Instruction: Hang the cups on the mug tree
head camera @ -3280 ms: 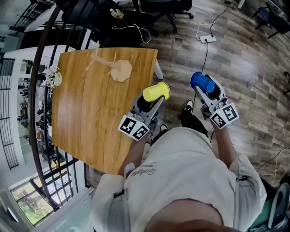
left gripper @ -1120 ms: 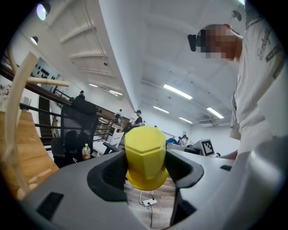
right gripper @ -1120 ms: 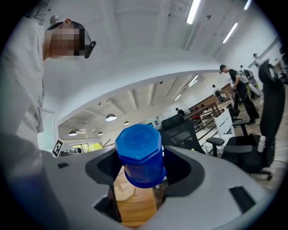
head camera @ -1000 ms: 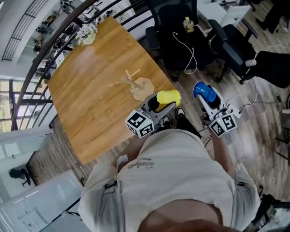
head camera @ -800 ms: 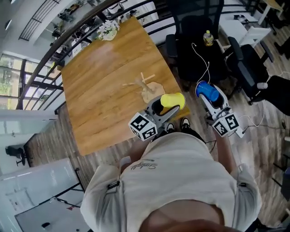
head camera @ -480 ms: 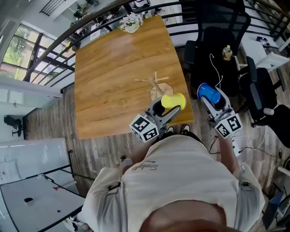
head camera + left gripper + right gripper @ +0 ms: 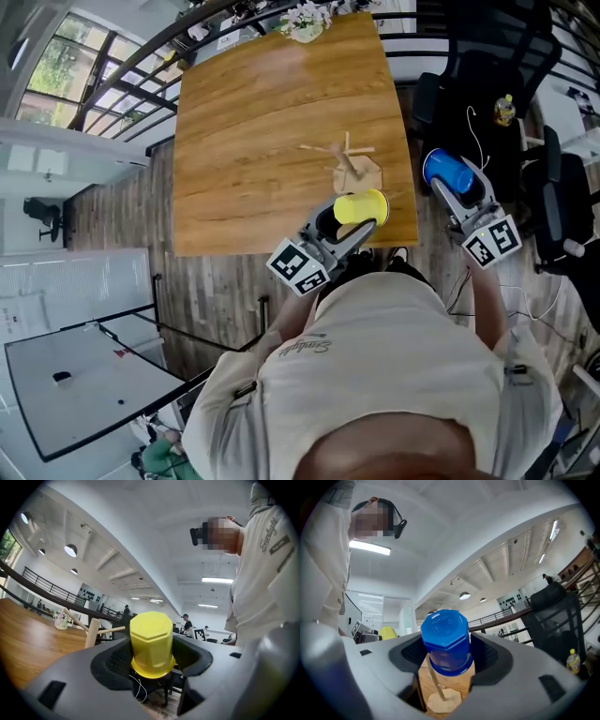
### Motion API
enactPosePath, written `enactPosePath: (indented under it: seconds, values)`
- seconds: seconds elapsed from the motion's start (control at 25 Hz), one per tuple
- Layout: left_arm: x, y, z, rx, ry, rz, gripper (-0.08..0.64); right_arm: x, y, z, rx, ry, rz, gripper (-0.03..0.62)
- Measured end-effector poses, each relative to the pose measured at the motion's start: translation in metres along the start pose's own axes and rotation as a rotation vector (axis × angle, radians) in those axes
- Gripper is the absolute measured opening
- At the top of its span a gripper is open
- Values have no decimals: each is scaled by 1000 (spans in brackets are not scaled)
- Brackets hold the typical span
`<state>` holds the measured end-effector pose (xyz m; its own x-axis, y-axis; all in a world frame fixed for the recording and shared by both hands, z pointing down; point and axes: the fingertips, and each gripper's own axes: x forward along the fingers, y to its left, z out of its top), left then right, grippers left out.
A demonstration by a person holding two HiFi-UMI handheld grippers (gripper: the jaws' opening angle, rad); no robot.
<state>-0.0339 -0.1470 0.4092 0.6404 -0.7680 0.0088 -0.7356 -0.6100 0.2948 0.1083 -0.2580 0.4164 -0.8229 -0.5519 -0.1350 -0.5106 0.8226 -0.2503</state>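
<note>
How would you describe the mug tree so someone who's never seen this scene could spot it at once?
Find the big wooden table and go to its near right corner, just beyond the yellow cup in the left gripper. The mug tree is the pale wooden stand there: flat base, upright post, bare pegs, unlike the flowers at the far edge.

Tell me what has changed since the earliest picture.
The person has swung round to face the table, bringing the left gripper and its yellow cup close to the mug tree; the right gripper and its blue cup now hang beside the table's right edge. Unchanged: both grippers shut on their cups, tree bare.
</note>
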Motion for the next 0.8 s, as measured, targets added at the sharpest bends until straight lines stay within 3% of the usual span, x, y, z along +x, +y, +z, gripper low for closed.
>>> enactPosePath:
  seconds: [0.24, 0.52, 0.8]
  values:
    - [-17, 12, 1, -11, -42, 22, 270, 17, 13, 10, 7, -17, 27, 273]
    - [-36, 25, 14, -5, -100, 48, 270, 49, 49, 19, -30, 7, 140, 273]
    - [-74, 34, 12, 30, -101, 51, 270, 76, 76, 14, 35, -8, 171, 272]
